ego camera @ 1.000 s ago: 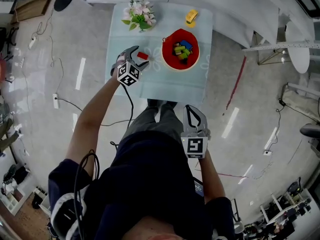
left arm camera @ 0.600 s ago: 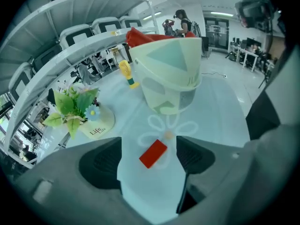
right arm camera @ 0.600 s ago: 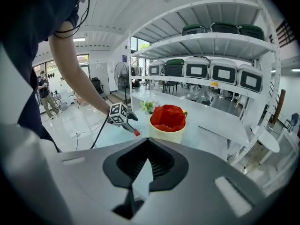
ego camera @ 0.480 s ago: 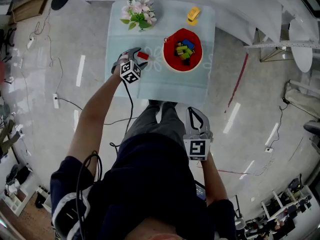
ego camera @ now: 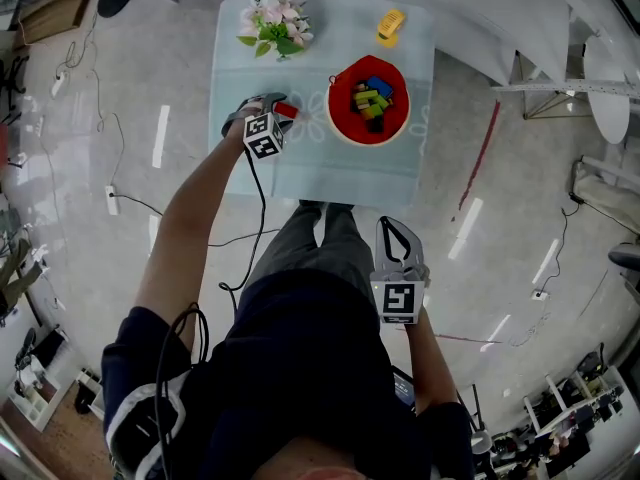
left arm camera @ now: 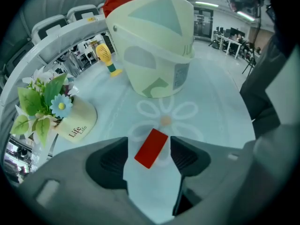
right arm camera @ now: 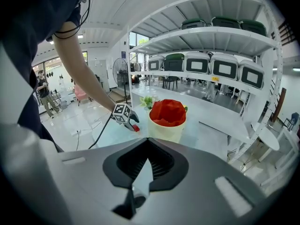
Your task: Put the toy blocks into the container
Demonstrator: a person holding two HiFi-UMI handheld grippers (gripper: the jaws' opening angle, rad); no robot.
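A flat red block [ego camera: 286, 110] [left arm camera: 151, 147] lies on the pale blue tablecloth, left of the cream container with a red lining [ego camera: 345, 81] [left arm camera: 154, 55] [right arm camera: 166, 130], which holds several coloured blocks. My left gripper [ego camera: 270, 104] [left arm camera: 149, 142] [right arm camera: 125, 116] points steeply down with a jaw on either side of the red block. Its jaws have just been closing, and narrow gaps still show beside the block. My right gripper [ego camera: 389, 224] [right arm camera: 147, 144] hangs off the table near the person's legs, shut and empty.
A small pot of flowers [ego camera: 272, 26] [left arm camera: 51, 111] stands at the table's far left corner and a yellow toy [ego camera: 390, 25] [left arm camera: 105, 55] behind the container. The table [ego camera: 330, 173] is small, with floor and cables [ego camera: 110, 203] around it. White shelving [right arm camera: 211, 36] stands behind.
The left gripper has sunk onto the table around the red block and its jaws have narrowed. The right gripper has stayed put.
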